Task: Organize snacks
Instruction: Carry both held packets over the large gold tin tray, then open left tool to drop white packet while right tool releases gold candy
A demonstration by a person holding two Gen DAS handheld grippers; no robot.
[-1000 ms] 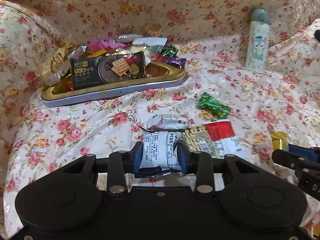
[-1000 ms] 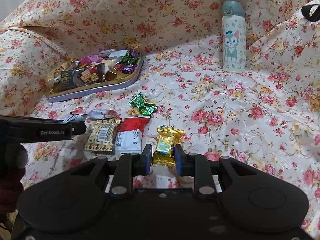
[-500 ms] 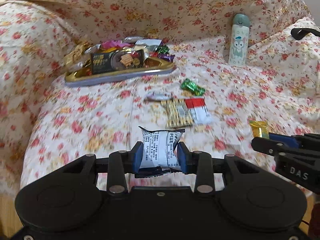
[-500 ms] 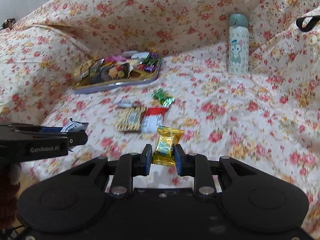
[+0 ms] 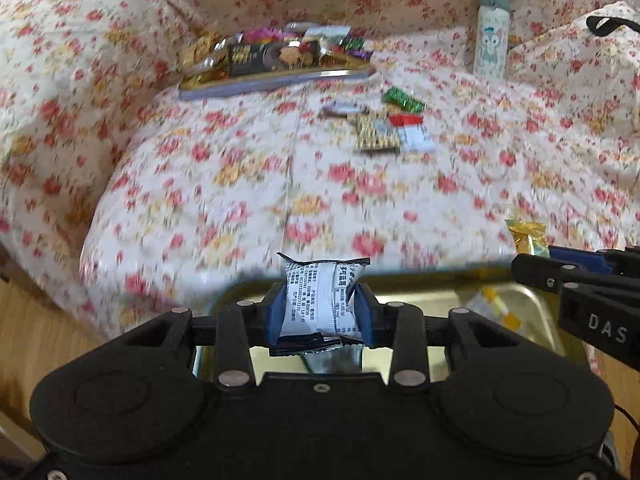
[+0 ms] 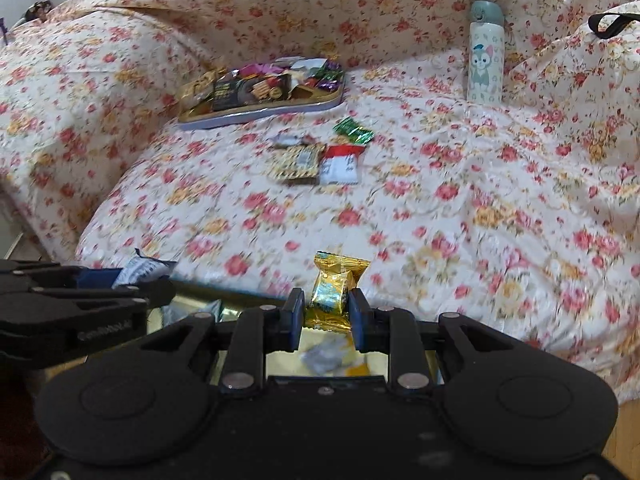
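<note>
The left tool [image 5: 320,312] pinches a white printed snack packet [image 5: 320,296] and the right tool [image 6: 325,314] pinches a gold-wrapped candy [image 6: 334,286]. Both hang over a gold tin tray [image 5: 532,300] just off the bed's [image 6: 440,208] near edge. Near the bed's far edge, a heaped snack tin [image 6: 260,114] sits left; loose packets [image 6: 316,160] lie mid-bed.
</note>
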